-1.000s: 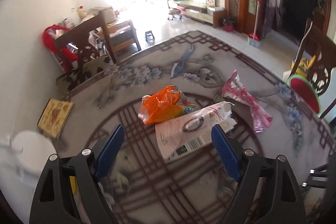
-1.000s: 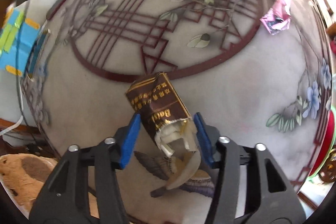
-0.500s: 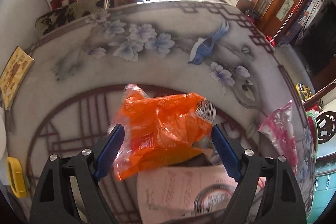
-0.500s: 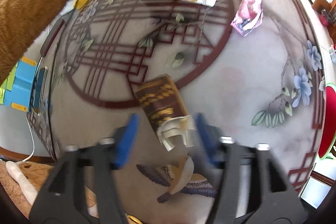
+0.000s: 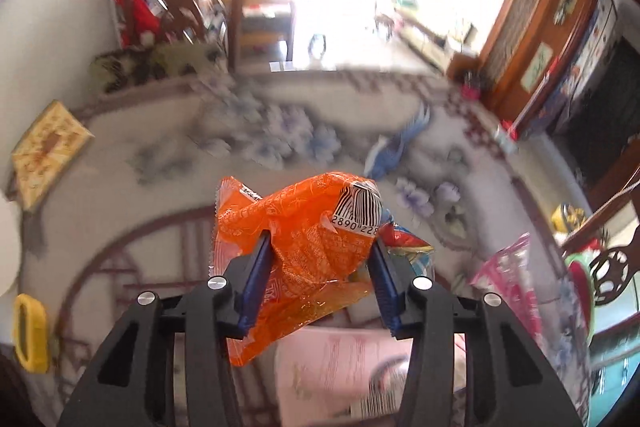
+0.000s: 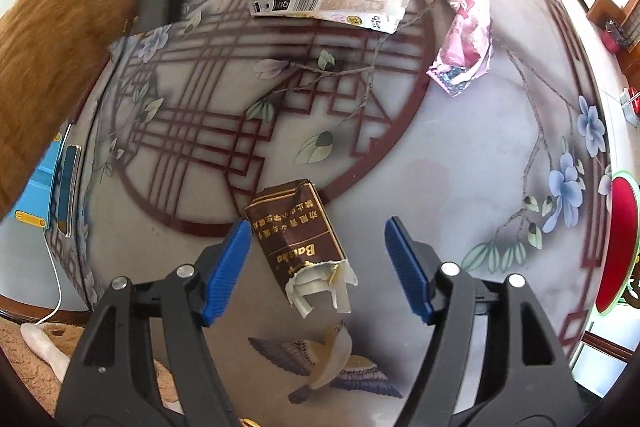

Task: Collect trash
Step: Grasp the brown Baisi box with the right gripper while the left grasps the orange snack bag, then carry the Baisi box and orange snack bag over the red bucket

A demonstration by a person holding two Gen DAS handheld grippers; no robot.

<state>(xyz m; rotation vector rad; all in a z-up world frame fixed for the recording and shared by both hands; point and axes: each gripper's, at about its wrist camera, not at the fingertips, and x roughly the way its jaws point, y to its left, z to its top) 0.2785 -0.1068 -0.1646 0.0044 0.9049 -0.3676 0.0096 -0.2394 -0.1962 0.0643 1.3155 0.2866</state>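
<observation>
Through the left wrist camera, my left gripper (image 5: 318, 277) has just been closing and now pinches the orange wrapper (image 5: 298, 251) between its blue pads, crumpling it so it comes off the table (image 5: 120, 187) in one piece. Through the right wrist camera, my right gripper (image 6: 318, 267), its jaws just opened, stands spread around the brown cigarette pack (image 6: 298, 239), touching neither side, so the pack lies loose on the table.

A lived-in family home, its dining table opening onto a bright living room. Beneath the grippers lies a round table (image 6: 460, 163) painted with birds, blossoms and lattice. Beyond it stand a carved wooden chair (image 5: 224, 7), a low TV cabinet (image 5: 436, 35), wood-panelled walls with framed pictures (image 5: 540, 67) and a sunlit tiled floor.
</observation>
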